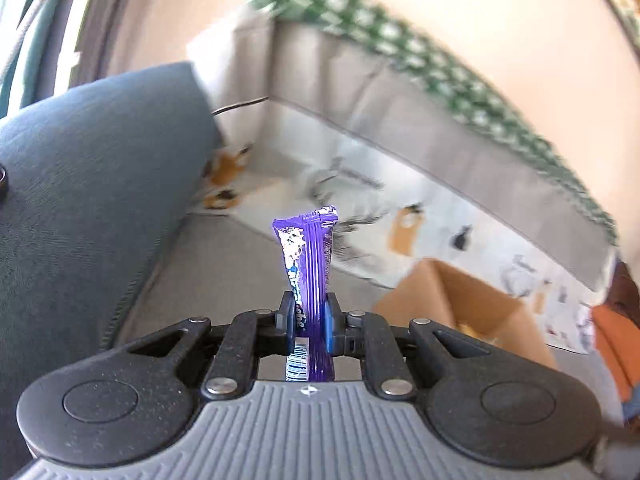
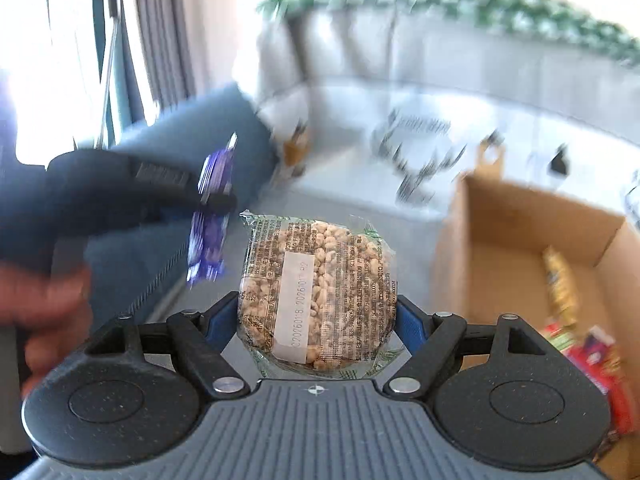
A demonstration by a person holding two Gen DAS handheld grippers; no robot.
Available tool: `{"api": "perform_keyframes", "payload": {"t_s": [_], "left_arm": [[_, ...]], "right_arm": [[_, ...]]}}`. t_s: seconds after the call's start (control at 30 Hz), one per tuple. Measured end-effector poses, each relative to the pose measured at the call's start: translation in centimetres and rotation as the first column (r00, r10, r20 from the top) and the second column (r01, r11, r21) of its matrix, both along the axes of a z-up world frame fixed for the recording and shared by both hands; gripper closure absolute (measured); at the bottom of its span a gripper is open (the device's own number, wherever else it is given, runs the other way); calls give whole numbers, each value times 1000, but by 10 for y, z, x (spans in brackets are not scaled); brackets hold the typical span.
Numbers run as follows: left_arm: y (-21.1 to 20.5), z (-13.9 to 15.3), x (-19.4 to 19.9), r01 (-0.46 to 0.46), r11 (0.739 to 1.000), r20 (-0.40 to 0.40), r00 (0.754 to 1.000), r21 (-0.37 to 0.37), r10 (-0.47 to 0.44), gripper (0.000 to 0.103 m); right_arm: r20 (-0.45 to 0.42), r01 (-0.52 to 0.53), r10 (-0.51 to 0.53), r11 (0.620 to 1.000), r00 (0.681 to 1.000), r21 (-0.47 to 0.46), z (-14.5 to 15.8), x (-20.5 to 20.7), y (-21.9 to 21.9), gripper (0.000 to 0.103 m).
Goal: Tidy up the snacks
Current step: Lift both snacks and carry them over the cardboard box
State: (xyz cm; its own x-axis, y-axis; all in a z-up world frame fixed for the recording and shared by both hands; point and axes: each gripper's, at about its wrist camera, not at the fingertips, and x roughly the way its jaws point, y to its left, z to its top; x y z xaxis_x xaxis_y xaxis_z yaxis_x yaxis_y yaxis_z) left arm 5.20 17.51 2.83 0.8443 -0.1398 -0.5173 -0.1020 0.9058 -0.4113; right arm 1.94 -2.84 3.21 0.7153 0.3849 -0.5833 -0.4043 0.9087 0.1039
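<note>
Right now each tool carries a snack: the left gripper (image 1: pixel 308 312) pinches a slim purple foil-wrapped chocolate bar (image 1: pixel 310 256) upright between its pads, and the right gripper (image 2: pixel 316 316) clamps a round puffed-grain cake in clear wrap (image 2: pixel 316 292) across its width. Best, I judge, to hold both grips firm, swing over the open brown cardboard box (image 2: pixel 516 220) to the right of both grippers, and release low inside beside the packets (image 2: pixel 560 284) already there. Beyond lie a grey floor-like surface (image 1: pixel 224 264), a blue cushion (image 1: pixel 96 168) to the left, and a patterned white mattress (image 1: pixel 400 200) under a green checked cover (image 1: pixel 400 40).
</note>
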Motion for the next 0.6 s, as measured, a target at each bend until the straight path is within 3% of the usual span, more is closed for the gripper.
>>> {"api": "perform_keyframes", "payload": {"t_s": [0.17, 0.3, 0.47, 0.6], "left_arm": [[-36, 12, -29, 104, 993, 74, 991, 50, -108, 89], [-66, 8, -45, 173, 982, 82, 981, 71, -178, 89], [-92, -6, -61, 231, 971, 52, 971, 60, -234, 89], [-105, -16, -69, 269, 961, 21, 963, 64, -270, 89]], "right_arm": [[96, 115, -122, 991, 988, 75, 30, -13, -64, 22], [135, 224, -243, 964, 960, 145, 39, -27, -126, 22], [141, 335, -363, 923, 921, 189, 28, -34, -189, 22], [94, 382, -413, 892, 906, 240, 6, -38, -218, 22]]}}
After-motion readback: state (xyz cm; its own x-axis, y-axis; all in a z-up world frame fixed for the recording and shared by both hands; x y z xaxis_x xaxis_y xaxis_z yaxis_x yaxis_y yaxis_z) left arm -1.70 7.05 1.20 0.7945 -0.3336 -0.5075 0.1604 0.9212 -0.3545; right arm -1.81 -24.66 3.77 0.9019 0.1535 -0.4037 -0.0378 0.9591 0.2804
